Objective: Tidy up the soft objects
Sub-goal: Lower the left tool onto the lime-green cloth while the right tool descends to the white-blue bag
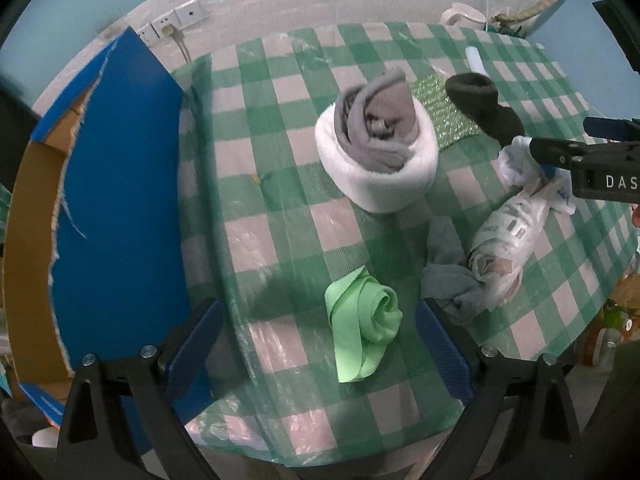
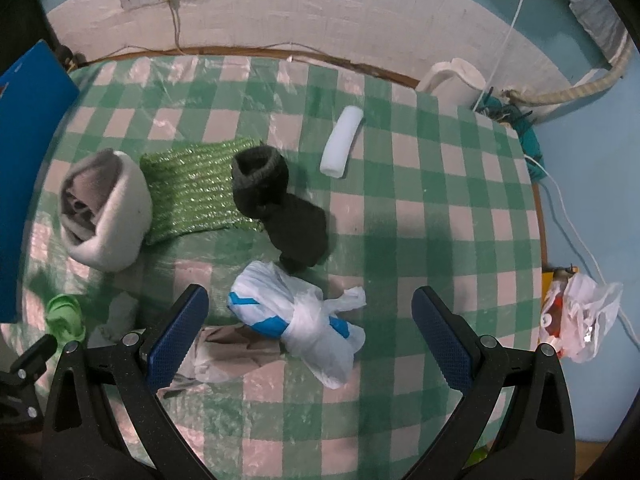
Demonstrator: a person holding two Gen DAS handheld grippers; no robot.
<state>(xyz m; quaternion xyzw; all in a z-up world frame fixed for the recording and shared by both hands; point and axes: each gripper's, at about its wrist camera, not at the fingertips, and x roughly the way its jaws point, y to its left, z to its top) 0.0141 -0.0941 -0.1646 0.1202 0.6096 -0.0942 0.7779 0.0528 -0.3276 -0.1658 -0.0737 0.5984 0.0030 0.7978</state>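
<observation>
On the green checked table lie soft things. A rolled light green cloth lies between the fingers of my open left gripper; it also shows in the right wrist view. A white fleece roll with grey cloth inside stands mid-table. A black sock lies partly on a green glittery mat. A knotted white and blue plastic bag lies between the fingers of my open right gripper, which shows from the side in the left wrist view. A grey rag lies beside the bag.
A blue cardboard box stands at the table's left edge. A white foam roll lies far back. A white jug and cables sit at the back right. A crumpled plastic bag hangs off the right edge.
</observation>
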